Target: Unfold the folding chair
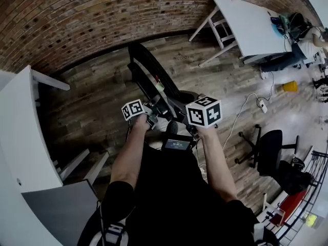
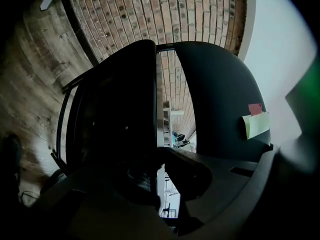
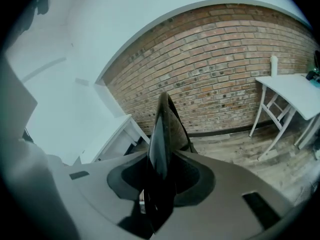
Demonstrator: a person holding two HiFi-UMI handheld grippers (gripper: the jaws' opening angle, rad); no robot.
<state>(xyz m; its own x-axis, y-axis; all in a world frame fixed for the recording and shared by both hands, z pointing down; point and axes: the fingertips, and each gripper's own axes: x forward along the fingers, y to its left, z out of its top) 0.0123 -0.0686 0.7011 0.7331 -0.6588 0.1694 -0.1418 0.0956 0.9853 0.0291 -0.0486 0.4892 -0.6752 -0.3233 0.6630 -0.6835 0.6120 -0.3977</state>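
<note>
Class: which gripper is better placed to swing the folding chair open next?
Right, probably. The right gripper is clamped on a panel edge of the folding chair; the left gripper is shut, its hold unclear.

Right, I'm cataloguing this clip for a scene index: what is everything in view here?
folding chair: one, black, folded, centre of the wood floor
notes: two, green and red, stuck on a chair panel
table: one, white, top right by the brick wall
desk: one, white, left edge
office chair: one, black, right
power strip: one, white, on the floor at right, cable attached
yellow object: one, on the floor far right, too small to identify
other person: one, partly seen, top right corner
left gripper: one, dark, shut on the folding chair
right gripper: one, grey, shut on a chair panel's edge
arms: two, black sleeves, bottom centre
</note>
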